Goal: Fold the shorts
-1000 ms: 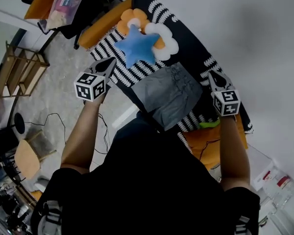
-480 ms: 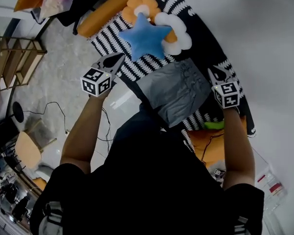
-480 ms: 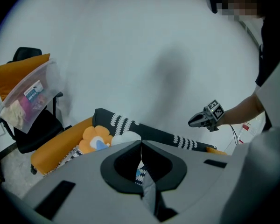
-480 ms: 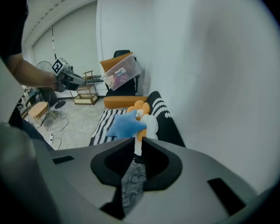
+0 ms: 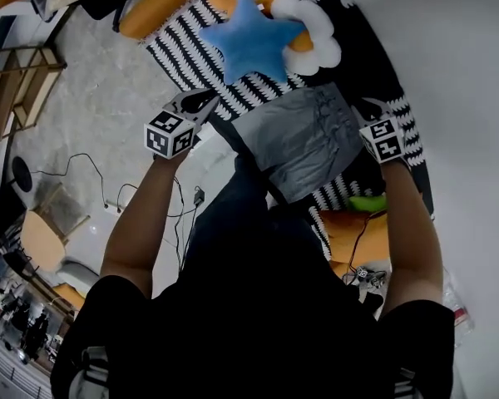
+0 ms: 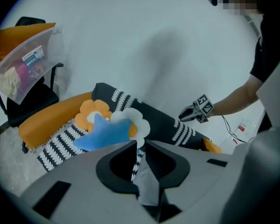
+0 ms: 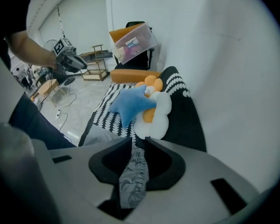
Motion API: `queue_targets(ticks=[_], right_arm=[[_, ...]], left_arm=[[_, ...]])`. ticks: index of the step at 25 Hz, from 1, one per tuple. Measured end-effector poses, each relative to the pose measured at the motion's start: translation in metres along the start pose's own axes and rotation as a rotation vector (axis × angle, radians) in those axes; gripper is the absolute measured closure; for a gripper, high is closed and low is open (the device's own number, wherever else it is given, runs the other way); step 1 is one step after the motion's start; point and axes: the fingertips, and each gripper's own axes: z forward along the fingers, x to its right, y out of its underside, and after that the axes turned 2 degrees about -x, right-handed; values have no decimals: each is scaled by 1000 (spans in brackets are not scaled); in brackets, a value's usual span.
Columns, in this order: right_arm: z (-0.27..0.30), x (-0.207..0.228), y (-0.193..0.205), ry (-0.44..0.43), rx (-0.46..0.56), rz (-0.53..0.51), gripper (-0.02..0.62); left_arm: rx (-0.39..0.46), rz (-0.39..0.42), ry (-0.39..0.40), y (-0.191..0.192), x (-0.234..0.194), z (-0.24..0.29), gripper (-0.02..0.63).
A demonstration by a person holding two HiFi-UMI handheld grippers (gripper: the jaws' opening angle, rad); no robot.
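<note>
Shorts (image 5: 303,140) lying on striped blanket (image 5: 183,48) | left tongs (image 5: 201,102), right tongs (image 5: 362,108) just opening, narrow gap, cloth between each | likely releasing so fold settles flat

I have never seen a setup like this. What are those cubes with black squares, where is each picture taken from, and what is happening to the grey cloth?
No robot here: a person holds a tool in each hand, the left gripper and the right gripper; the patterned cubes are part of them. The head view comes from a camera on the person's head, looking down. The other two come from cameras riding on each gripper, looking along its two jaws. On the striped cover lie grey shorts, a blue star cushion and flower cushions. Each gripper has an edge of the shorts between its jaws. Both pairs of jaws have just been opening, so the cloth looks released rather than pinched.
</note>
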Motion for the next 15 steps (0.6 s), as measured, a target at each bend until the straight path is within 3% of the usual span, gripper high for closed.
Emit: queue_targets(ticks=[9, 15], right_arm=[[78, -12, 26, -75, -110, -89, 488], [126, -24, 37, -130, -149, -251, 479]], left_arm=[[-87, 4, -36, 82, -26, 43, 514], [-134, 39, -42, 128, -29, 75, 491]])
